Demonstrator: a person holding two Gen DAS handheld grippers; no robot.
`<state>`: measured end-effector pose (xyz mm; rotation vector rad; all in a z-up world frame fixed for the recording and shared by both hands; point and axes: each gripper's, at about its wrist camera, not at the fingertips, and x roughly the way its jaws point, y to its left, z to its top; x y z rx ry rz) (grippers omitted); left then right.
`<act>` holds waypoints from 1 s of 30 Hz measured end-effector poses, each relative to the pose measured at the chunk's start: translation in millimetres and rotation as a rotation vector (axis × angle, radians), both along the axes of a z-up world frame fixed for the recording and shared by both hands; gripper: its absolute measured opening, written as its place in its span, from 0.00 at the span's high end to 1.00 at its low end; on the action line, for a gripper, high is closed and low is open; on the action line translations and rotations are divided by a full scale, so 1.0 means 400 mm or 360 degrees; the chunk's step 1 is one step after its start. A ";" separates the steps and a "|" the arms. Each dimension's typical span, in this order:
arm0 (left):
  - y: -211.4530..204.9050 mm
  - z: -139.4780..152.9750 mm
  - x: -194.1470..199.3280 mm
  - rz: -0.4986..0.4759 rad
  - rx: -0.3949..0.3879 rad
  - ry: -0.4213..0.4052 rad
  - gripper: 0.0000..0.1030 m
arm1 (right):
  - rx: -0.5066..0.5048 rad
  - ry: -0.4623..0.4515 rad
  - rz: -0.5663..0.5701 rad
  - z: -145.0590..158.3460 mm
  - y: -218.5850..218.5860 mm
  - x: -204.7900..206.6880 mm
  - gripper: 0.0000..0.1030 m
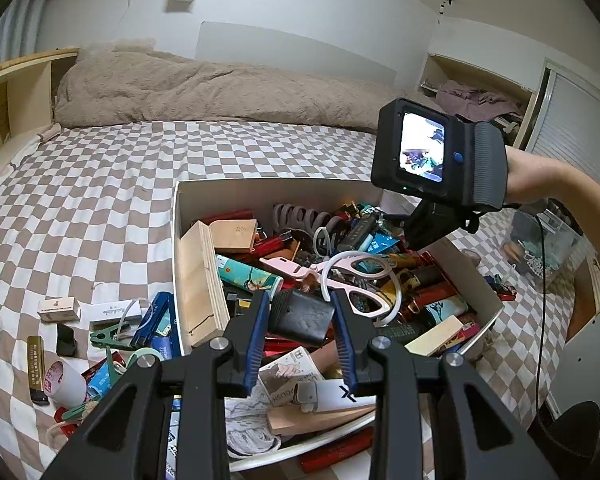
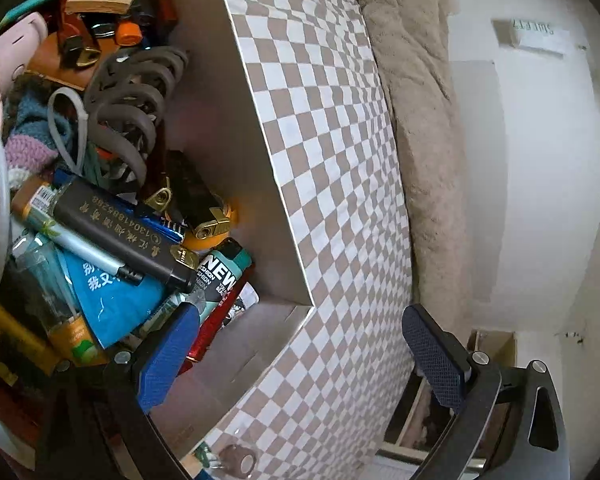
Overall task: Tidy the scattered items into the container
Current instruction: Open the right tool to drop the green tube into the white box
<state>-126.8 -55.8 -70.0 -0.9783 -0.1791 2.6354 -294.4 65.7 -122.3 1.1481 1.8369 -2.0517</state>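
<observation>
Checkered bed (image 1: 100,184) against white wall (image 1: 300,8) — beige blanket (image 1: 204,88), perhaps a wardrobe (image 1: 580,128) beyond.

Soft, even indoor light, sharp focus, faint shadows; fisheye bends both views, corners black, right view tilted.

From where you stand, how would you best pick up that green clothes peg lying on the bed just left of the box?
Probably grip the green clothes peg across its narrow body, coming straight down from above. It lies flat on the checkered bedsheet, long axis roughly sideways, so the fingers should straddle its width. A white loop and blue packet crowd its right end.
</observation>
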 end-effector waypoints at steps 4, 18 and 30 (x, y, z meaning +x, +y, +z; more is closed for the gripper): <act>0.001 0.000 0.000 -0.0005 -0.0002 0.0000 0.69 | -0.0037 -0.0146 0.0022 -0.034 -0.030 0.030 0.02; 0.010 -0.013 -0.002 -0.0001 -0.0005 -0.0032 0.69 | -0.0467 0.0009 -0.0068 0.071 0.050 0.093 0.02; 0.054 -0.045 -0.011 -0.0034 -0.0051 -0.0128 0.69 | -0.1243 0.0083 -0.0278 0.160 0.190 0.334 0.02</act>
